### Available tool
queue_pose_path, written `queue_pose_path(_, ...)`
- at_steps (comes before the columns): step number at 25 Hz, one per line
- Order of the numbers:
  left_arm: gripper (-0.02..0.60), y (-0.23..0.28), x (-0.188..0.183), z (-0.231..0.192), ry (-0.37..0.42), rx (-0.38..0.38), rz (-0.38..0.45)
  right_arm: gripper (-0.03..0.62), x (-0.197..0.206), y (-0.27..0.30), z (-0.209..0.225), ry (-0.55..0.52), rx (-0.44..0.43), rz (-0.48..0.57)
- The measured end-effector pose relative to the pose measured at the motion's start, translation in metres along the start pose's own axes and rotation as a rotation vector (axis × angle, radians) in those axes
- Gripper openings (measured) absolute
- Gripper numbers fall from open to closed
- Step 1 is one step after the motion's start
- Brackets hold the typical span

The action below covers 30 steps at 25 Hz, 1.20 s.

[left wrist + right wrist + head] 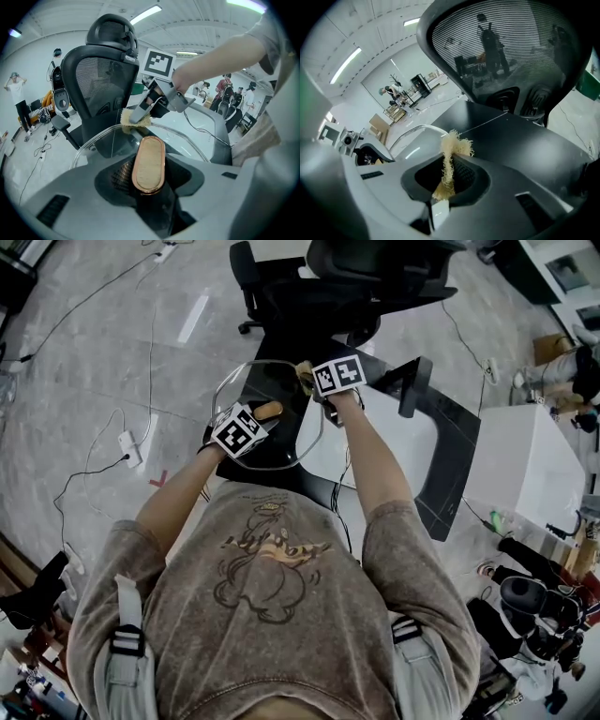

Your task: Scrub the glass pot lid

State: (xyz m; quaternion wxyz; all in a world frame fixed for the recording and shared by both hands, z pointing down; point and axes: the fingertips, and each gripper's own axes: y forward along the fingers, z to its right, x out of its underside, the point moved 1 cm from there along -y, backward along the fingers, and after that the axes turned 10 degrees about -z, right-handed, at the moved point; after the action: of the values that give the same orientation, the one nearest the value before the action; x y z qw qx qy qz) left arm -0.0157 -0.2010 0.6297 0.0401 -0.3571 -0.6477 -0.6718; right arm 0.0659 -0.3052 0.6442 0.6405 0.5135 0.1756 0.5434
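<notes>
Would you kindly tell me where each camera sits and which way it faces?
Head view: on the head, facing steeply down at the lid; shoulders and forearms show.
Left gripper view: on the left tool, facing the clamped handle; right forearm shows.
Right gripper view: on the right tool, facing the chair past its scrubber.
Shared: both gripper views show lid and chair.

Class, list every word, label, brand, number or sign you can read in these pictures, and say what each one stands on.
No word or number can be read in any view.
Black-and-white square marker on the left gripper: a pattern, no letters.
Matching square marker on the right gripper: a pattern, no letters.
Brown print on the person's grey T-shirt: a drawing; any lettering too blurred to read.
</notes>
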Motion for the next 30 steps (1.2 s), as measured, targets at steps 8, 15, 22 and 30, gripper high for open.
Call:
queue_pose_path(8,0.187,-0.002,0.000,0.002,-0.002,0.002,-0.007,0.040,0.029,-0.014,0.005,0.036,0.010,0.039)
queue_pose_path(15,0.187,-0.003,-0.001,0.003,-0.002,0.003,-0.016,0.040,0.058,-0.024,0.004,0.050,0.002,0.052)
queue_pose_path(22,0.187,-0.003,-0.001,0.002,-0.006,0.000,-0.023,0.039,0.082,-0.030,-0.005,-0.008,0.030,0.036)
queue_pose_path(30,0.187,-0.004,0.000,0.003,-0.011,-0.002,-0.027,0.039,0.101,-0.034,-0.019,-0.075,0.060,0.018)
